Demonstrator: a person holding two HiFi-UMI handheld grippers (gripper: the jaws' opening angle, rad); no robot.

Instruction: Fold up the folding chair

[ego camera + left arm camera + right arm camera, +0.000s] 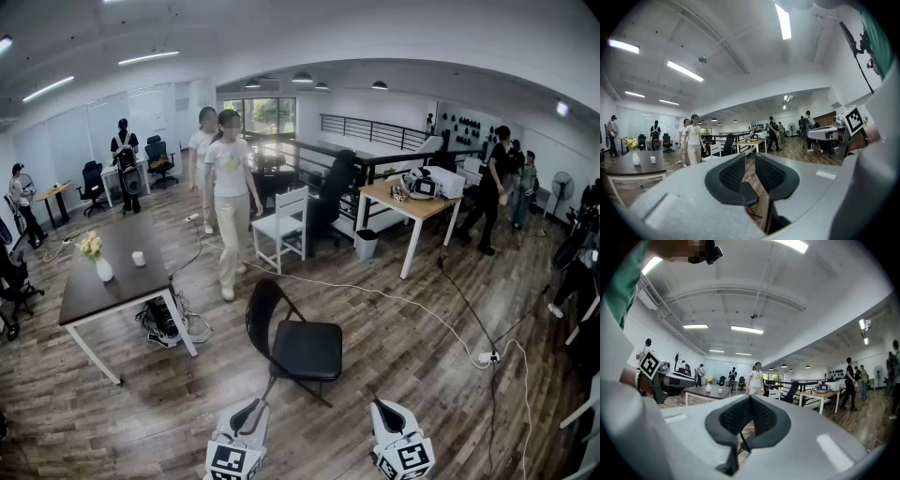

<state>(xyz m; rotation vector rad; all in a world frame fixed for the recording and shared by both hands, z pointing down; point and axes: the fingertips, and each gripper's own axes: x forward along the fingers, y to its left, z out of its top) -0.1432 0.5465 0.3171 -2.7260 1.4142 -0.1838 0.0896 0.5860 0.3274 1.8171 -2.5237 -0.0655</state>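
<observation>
**A:** What does the head view show?

**B:** A black folding chair (305, 349) stands unfolded on the wood floor, just ahead of both grippers. The left gripper (246, 414) and right gripper (387, 417) sit at the bottom edge, level and apart from the chair. Neither one touches it.

**A:** How much room is around the chair?

**B:** There is bare floor on all sides. A dark table (94, 295) stands to the left, with its near corner close to the chair's backrest. A white cable (394, 302) runs across the floor behind the chair and off to the right. A person in white (230, 197) stands further back, beside a white chair (284, 225). A light wooden table (412, 206) stands well apart at the right.

**A:** And the left gripper view?

**B:** The left gripper (750, 171) has its jaws drawn together, with only a thin slit between the pads and nothing in it. The folding chair's seat (747, 194) shows low down, past the jaws. The dark table's edge (628, 168) is at the left.

**A:** The right gripper view?

**B:** The right gripper (750, 411) has its jaws pressed together and holds nothing. Thin parts of the folding chair's frame (743, 444) show beneath the pads.
</observation>
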